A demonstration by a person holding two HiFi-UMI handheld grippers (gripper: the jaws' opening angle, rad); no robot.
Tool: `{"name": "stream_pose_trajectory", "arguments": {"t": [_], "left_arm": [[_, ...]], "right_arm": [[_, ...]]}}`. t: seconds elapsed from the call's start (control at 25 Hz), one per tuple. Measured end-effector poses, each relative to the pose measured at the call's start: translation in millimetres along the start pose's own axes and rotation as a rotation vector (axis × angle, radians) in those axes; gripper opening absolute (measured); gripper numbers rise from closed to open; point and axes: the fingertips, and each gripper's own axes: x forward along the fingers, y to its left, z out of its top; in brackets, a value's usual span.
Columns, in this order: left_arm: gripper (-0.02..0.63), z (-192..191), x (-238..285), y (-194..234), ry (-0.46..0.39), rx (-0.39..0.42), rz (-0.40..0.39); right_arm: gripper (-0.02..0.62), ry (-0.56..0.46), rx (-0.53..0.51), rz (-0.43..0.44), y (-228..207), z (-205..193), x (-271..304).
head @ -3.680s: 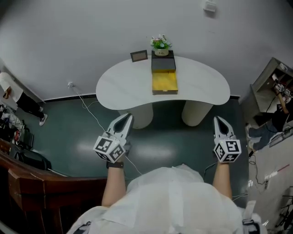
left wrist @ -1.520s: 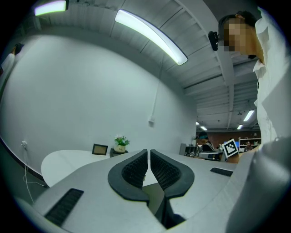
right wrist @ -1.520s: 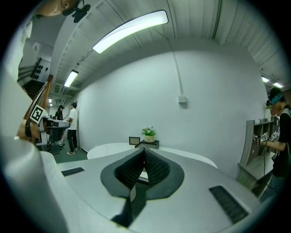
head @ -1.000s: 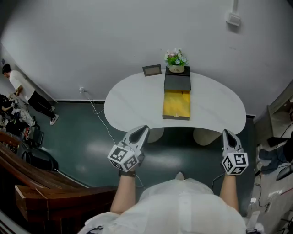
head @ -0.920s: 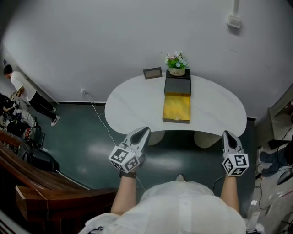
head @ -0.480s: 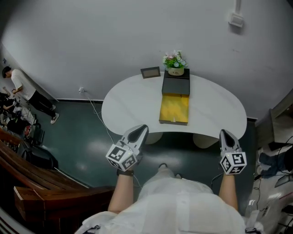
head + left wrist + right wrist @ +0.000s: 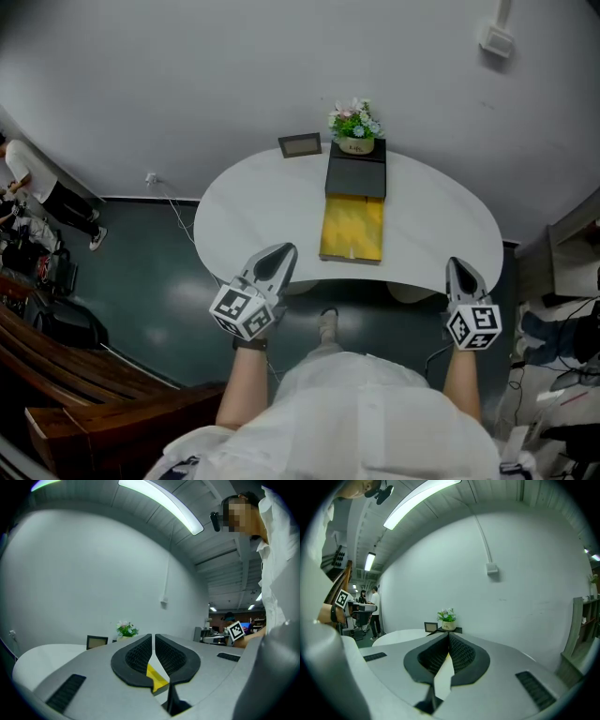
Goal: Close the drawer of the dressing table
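The open yellow-lined drawer (image 7: 352,230) is projecting from the front of the small black cabinet (image 7: 356,172) on the white curved counter (image 7: 251,202). The left gripper (image 7: 276,253) and right gripper (image 7: 457,266) are hovering closed and empty, short of the cabinet. An off-centre push is likely risking jamming the drawer or shoving the cabinet backward.

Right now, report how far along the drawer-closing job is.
Done: nothing on the drawer itself; the yellow-lined drawer stands pulled out of its black box on the white dressing table. In hand: the left gripper and right gripper hover short of the table's near edge, both shut and empty. Left: reach the drawer front and push it fully in.
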Motion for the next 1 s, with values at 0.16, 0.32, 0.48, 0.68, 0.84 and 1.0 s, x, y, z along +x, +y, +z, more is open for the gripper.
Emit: {"name": "stream_pose_trajectory", "arguments": {"t": [0.16,0.32,0.48,0.68,0.84,1.0], "left_arm": [[0.032,12,21,31,-0.008,0.003,-0.006],[0.032,16,40,62,-0.004,0.008,-0.010],[0.032,13,54,91,0.005,0.005,-0.013],[0.032,7,77,118,0.028,-0.014,-0.051],[0.032,-3,92,129,0.061,-0.018,-0.103],[0.032,-12,100,136,0.102,-0.030,-0.144]], "right_arm": [[0.009,-0.004,-0.005,-0.009,-2,13,34],[0.009,-0.013,-0.005,-0.014,-3,22,66],[0.009,-0.011,-0.007,-0.007,-1,27,98],[0.009,0.003,-0.013,0.009,6,30,132],[0.009,0.029,-0.025,0.014,17,24,153],[0.009,0.088,-0.057,0.040,35,15,166]]}}
